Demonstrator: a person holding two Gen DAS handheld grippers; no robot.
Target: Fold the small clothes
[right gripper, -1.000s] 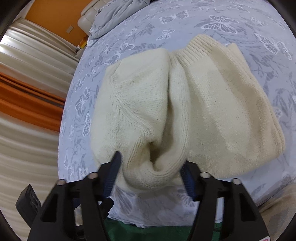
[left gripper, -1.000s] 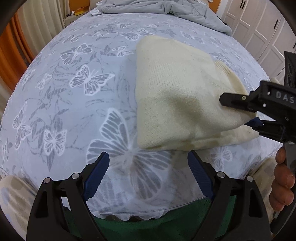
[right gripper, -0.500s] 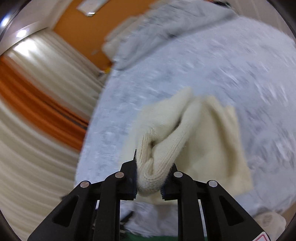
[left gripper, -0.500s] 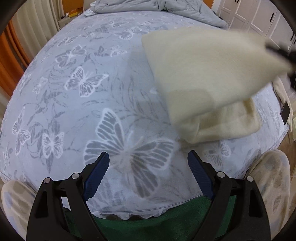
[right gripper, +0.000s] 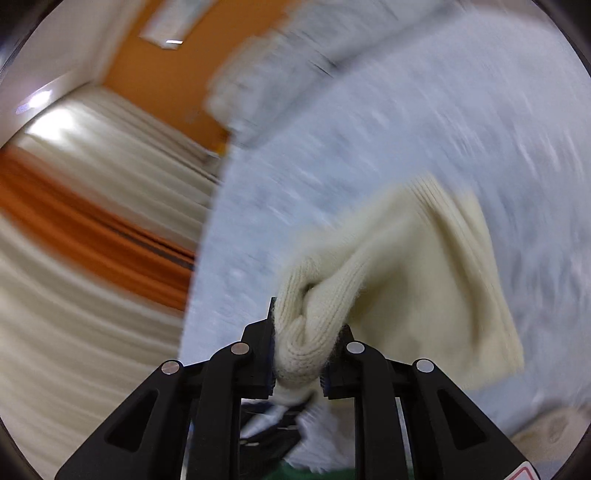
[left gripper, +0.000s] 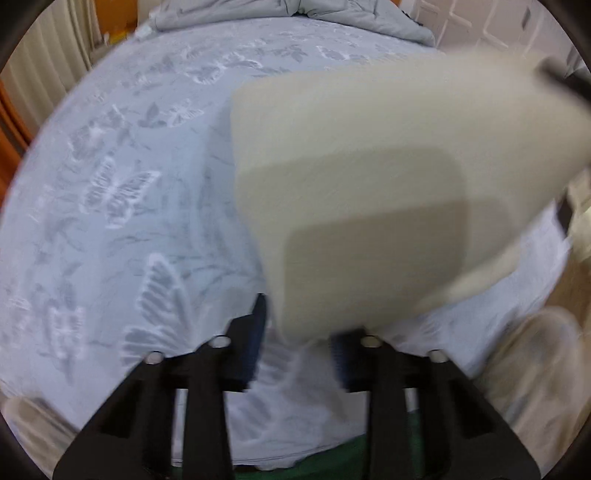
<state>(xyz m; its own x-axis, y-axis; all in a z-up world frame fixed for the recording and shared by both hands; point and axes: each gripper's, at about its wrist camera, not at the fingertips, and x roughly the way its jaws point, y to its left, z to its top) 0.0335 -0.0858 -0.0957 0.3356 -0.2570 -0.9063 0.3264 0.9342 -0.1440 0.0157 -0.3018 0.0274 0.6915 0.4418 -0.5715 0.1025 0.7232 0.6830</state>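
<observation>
Sweater lifted over the bed

Our right gripper (right gripper: 301, 350) clenches a cream sweater (right gripper: 406, 280) above the butterfly bedsheet (left gripper: 122, 206); our left gripper (left gripper: 295, 343) has just been closing, its grasp lost in blur. A grey duvet (left gripper: 295, 14) lies beyond.

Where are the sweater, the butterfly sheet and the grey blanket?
sweater (right gripper: 424, 277), right wrist view, on its knitted body above the bunched end.
butterfly sheet (left gripper: 118, 192), left wrist view, on a white butterfly.
grey blanket (left gripper: 332, 14), left wrist view, on its crumpled folds at the far end.
</observation>
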